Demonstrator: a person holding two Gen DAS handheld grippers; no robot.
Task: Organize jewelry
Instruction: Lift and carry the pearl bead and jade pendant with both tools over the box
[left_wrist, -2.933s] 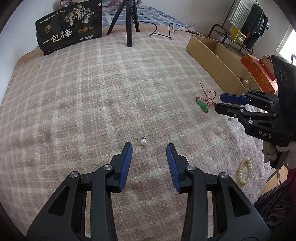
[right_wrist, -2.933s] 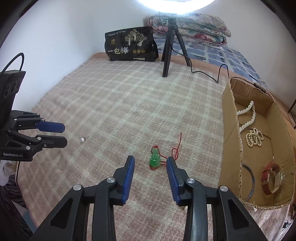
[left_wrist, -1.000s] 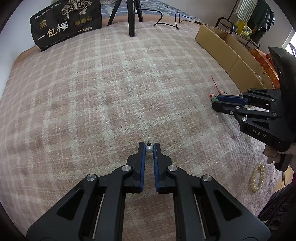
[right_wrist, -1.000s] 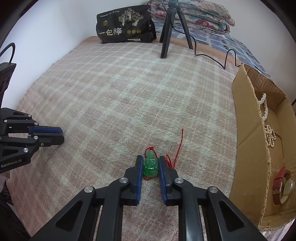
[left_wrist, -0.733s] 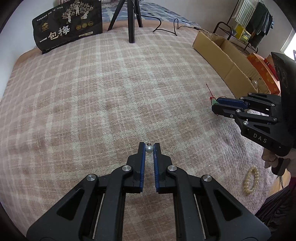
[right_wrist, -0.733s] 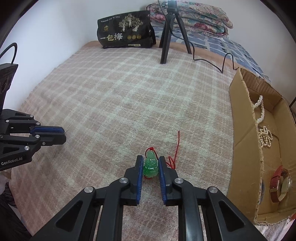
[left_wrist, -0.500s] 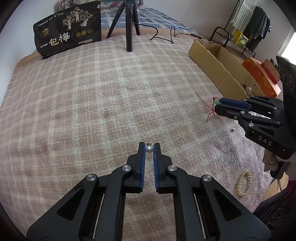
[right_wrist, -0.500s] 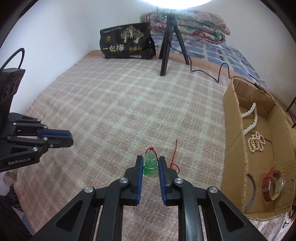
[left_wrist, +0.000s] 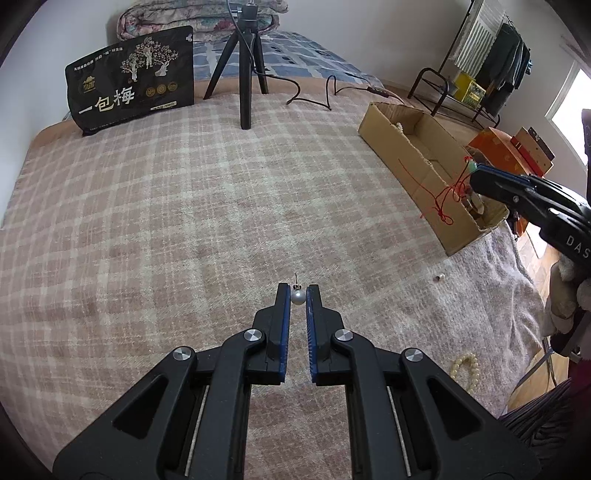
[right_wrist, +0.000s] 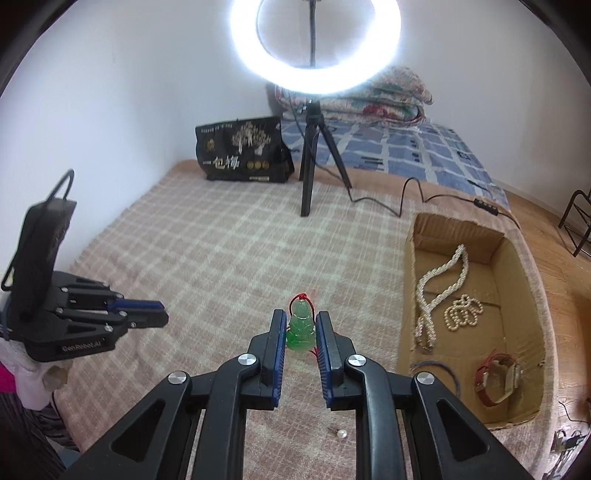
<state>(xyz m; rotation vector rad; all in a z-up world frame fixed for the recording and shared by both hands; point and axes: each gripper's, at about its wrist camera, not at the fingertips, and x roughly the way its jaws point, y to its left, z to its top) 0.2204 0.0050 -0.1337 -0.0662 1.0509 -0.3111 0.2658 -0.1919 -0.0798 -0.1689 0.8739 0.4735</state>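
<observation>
Both claws carry jewelry above the bed, bound for the box (right_wrist: 465, 229): left claw (left_wrist: 297, 295) pinches a pearl earring (left_wrist: 297, 296); right claw (right_wrist: 301, 328) pinches a jade pendant (right_wrist: 301, 326), cord (left_wrist: 441, 199) dangling.

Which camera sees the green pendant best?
The right wrist view: the green pendant sits close up, clamped between the right gripper pads. The left wrist view shows only a green speck and its red cord dangling before the cardboard box.
</observation>
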